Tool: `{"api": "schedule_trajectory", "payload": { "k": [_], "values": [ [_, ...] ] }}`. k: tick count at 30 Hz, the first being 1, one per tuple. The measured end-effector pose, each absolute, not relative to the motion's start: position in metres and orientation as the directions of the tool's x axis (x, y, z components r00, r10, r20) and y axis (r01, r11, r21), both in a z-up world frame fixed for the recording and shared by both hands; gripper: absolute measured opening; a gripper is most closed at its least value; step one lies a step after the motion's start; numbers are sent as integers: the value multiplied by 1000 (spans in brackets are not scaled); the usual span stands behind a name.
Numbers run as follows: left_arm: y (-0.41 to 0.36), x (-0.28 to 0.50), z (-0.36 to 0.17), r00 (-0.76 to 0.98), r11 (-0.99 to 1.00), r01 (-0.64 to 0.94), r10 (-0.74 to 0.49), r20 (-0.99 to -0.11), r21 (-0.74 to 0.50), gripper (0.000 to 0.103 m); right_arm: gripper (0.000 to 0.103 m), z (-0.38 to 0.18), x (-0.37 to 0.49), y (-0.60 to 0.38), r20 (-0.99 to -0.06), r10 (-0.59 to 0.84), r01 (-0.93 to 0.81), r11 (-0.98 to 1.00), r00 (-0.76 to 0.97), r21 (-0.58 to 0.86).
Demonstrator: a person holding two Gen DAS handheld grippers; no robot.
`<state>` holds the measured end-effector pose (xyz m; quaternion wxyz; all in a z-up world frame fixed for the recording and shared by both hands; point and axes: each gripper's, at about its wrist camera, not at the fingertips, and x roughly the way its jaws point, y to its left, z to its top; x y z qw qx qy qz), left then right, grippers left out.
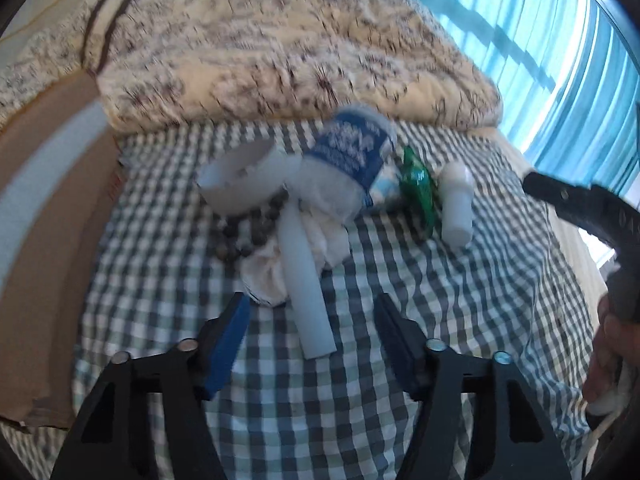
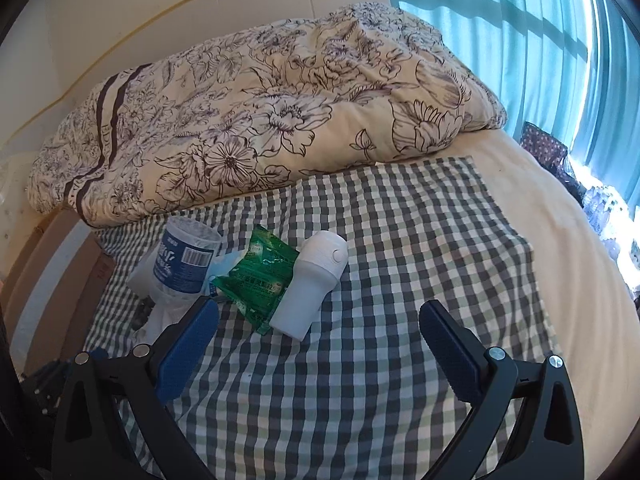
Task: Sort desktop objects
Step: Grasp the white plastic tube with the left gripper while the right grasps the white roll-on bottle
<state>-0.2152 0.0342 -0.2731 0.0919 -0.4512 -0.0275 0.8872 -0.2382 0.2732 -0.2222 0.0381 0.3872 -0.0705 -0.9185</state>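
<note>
A heap of small objects lies on a green-checked cloth (image 1: 440,320). In the left wrist view, a white tube (image 1: 304,280) points toward me. Behind it are crumpled tissue (image 1: 264,276), dark beads (image 1: 248,232), a curved white plastic piece (image 1: 244,184), a squashed bottle with a blue label (image 1: 348,156), a green packet (image 1: 418,188) and a white container (image 1: 458,204). My left gripper (image 1: 312,300) is open, its fingers either side of the tube's near end, not touching it. My right gripper (image 2: 320,310) is open and empty, just short of the white container (image 2: 312,280), green packet (image 2: 256,276) and bottle (image 2: 184,260).
A folded floral quilt (image 2: 260,120) lies behind the cloth (image 2: 400,240) on the bed. Blue curtains (image 2: 520,40) hang at the right. A brown cardboard box (image 2: 60,280) stands at the left edge. A hand (image 1: 612,352) holds the right gripper's body (image 1: 560,196) at the right.
</note>
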Motion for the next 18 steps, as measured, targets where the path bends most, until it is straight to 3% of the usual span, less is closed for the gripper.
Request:
{"api": "schedule_trajectory", "payload": {
  "k": [3, 9, 12, 15, 18],
  "values": [
    [37, -218, -288, -551, -980, -141, 195, -811, -140, 61, 101, -231, -249, 272, -711, -114, 6, -988, -693, 153],
    [38, -224, -305, -518, -976, -137, 216, -828, -169, 37, 101, -247, -268, 267, -726, -118, 12, -989, -678, 150],
    [38, -228, -310, -509, -974, -135, 227, -831, -183, 34, 101, -255, -274, 265, -732, -120, 10, -988, -670, 153],
    [34, -229, -310, -516, -973, -134, 230, -825, -187, 21, 101, -263, -280, 264, -739, -104, -10, -989, -666, 148],
    [29, -229, -308, -531, -971, -124, 238, -814, -203, 18, 101, -269, -288, 261, -751, -106, -16, -988, -652, 153]
  ]
}}
